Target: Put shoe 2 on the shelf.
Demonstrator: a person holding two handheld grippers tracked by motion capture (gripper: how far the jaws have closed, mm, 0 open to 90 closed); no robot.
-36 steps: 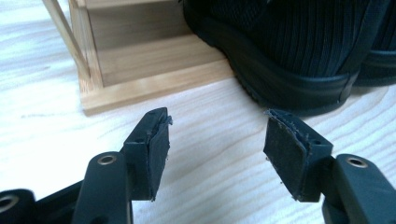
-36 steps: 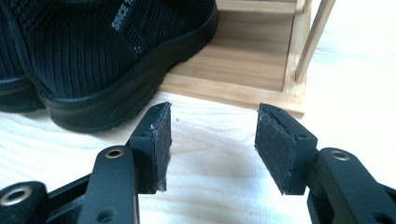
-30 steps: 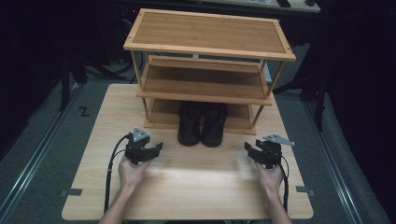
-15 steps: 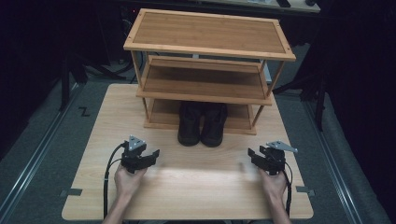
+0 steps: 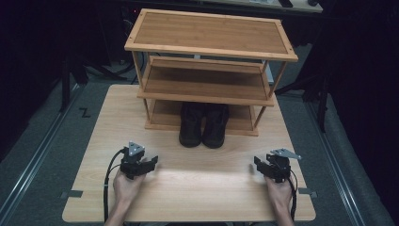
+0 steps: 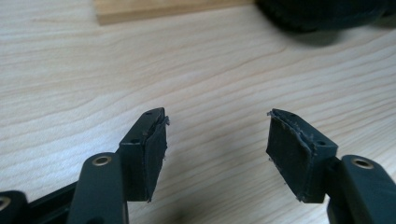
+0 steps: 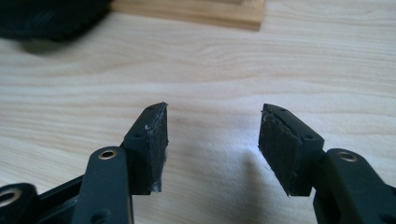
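Note:
A pair of black shoes (image 5: pixel 203 125) stands on the bottom tier of a three-tier bamboo rack (image 5: pixel 207 47), toes poking out toward me. My left gripper (image 5: pixel 149 163) rests low over the wooden table (image 5: pixel 202 188), near left of the shoes, jaws open and empty. The right gripper (image 5: pixel 259 165) sits near right of them, open and empty too. In the left gripper view the gripper (image 6: pixel 217 140) faces bare tabletop, with a shoe (image 6: pixel 322 11) at the top right. In the right gripper view the gripper (image 7: pixel 212 135) also faces bare wood, with a shoe (image 7: pixel 51 18) at the top left.
The rack's base board (image 6: pixel 163 9) (image 7: pixel 196 11) lies just beyond both grippers. Its middle shelf (image 5: pixel 204 87) and top shelf carry nothing. A grey floor (image 5: pixel 42 141) with dark stands surrounds the table. A cable (image 5: pixel 109 179) trails from the left gripper.
Both grippers have drawn back toward the table's near edge, away from the rack and shoes. The shoes and rack have not moved.

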